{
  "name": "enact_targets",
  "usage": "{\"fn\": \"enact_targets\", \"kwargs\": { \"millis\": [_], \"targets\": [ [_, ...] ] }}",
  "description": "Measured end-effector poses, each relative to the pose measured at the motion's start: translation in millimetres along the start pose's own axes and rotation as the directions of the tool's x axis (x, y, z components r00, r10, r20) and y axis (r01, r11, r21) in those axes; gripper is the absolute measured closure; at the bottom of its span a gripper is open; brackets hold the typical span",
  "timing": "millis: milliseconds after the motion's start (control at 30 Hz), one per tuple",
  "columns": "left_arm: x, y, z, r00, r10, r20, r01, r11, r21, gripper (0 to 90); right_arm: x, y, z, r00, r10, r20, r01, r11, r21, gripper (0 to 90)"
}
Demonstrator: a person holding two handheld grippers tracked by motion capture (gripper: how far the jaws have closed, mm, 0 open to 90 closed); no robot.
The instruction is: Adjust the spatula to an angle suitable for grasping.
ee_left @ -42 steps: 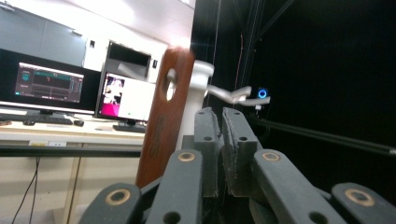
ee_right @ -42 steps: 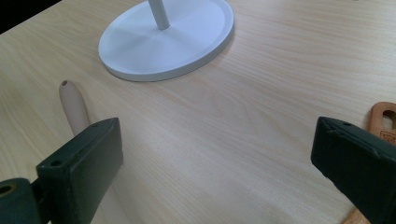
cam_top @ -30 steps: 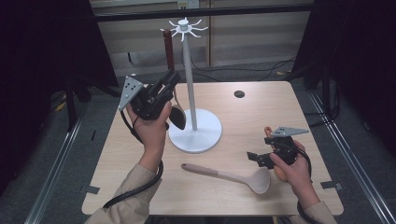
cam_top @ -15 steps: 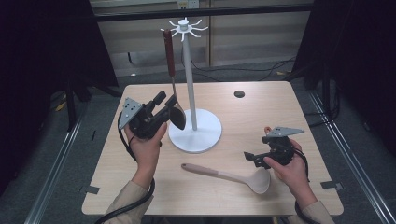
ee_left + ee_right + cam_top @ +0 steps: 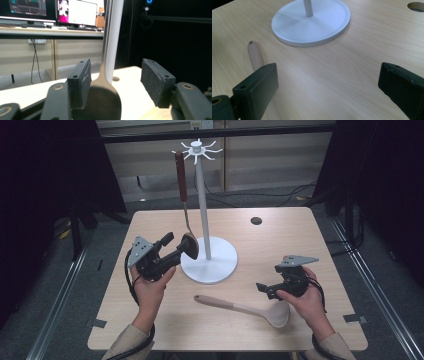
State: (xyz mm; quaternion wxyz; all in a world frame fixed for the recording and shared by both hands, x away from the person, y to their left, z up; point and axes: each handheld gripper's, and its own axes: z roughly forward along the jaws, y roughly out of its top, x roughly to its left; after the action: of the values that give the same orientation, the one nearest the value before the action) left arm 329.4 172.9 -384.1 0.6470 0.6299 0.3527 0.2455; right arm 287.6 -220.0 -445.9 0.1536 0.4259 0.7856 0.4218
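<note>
- The left gripper [image 5: 176, 246] has just been opening its jaws; the spoon [image 5: 184, 195] hangs from the white stand [image 5: 206, 220], its bowl between them, unpressed.
- The right gripper [image 5: 267, 289] is wide open, empty, above the ladle [image 5: 245, 309] on the table [image 5: 280, 240].

The desk [image 5: 310, 245] is pale matt wood grain. The stand [image 5: 209, 262] looks like smooth white plastic or painted metal. The hanging spoon [image 5: 189, 245] has a shiny metal bowl and reddish-brown handle. The ladle [image 5: 250, 310] is matt beige. The fingers [image 5: 156, 83] are rough black plastic.
</note>
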Motion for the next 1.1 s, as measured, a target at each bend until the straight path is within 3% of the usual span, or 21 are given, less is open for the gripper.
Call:
{"fn": "enact_targets", "kwargs": {
  "millis": [67, 100, 300, 400, 533, 900, 1100],
  "targets": [
    [4.3, -2.4, -4.0, 0.9997, 0.022, 0.007, -0.022, 0.9991, 0.036, 38.0, 1.6, 1.7, 1.4, 1.0, -0.004, -0.006, 0.004, 1.0, 0.001, 2.5],
    [3.8, -4.1, -4.1, 1.0, -0.003, 0.002, 0.003, 0.9996, 0.028, 37.3, 2.5, 2.4, 2.3, 0.9999, -0.009, -0.008, 0.009, 1.0, 0.001, 2.5],
    [8.7, -13.2, -10.3, 1.0, 0.001, 0.003, -0.001, 0.9969, 0.078, 30.5, 6.7, 5.5, 8.5, 0.9993, -0.029, -0.025, 0.029, 0.9995, 0.014, 4.0],
    [10.4, -17.6, -12.6, 0.9999, -0.012, -0.001, 0.012, 0.9953, 0.096, 27.8, 10.9, 7.4, 12.5, 0.9967, -0.06, -0.055, 0.062, 0.9976, 0.03, 7.0],
    [11.9, -22.5, -14.6, 0.9994, -0.035, -0.005, 0.036, 0.9924, 0.118, 24.2, 19.3, 8.9, 21.0, 0.9903, -0.109, -0.086, 0.115, 0.9913, 0.063, 9.2],
    [13.0, -29.2, -22.4, 0.9998, -0.021, -0.008, 0.022, 0.9874, 0.157, 22.1, 40.7, 17.3, 41.5, 0.9711, -0.174, -0.163, 0.192, 0.9766, 0.098, 16.7],
    [14.7, -31.8, -25.4, 0.9994, -0.026, -0.02, 0.029, 0.9859, 0.165, 21.7, 50.5, 17.7, 49.5, 0.9539, -0.205, -0.219, 0.24, 0.96, 0.145, 30.4]
  ]
}}
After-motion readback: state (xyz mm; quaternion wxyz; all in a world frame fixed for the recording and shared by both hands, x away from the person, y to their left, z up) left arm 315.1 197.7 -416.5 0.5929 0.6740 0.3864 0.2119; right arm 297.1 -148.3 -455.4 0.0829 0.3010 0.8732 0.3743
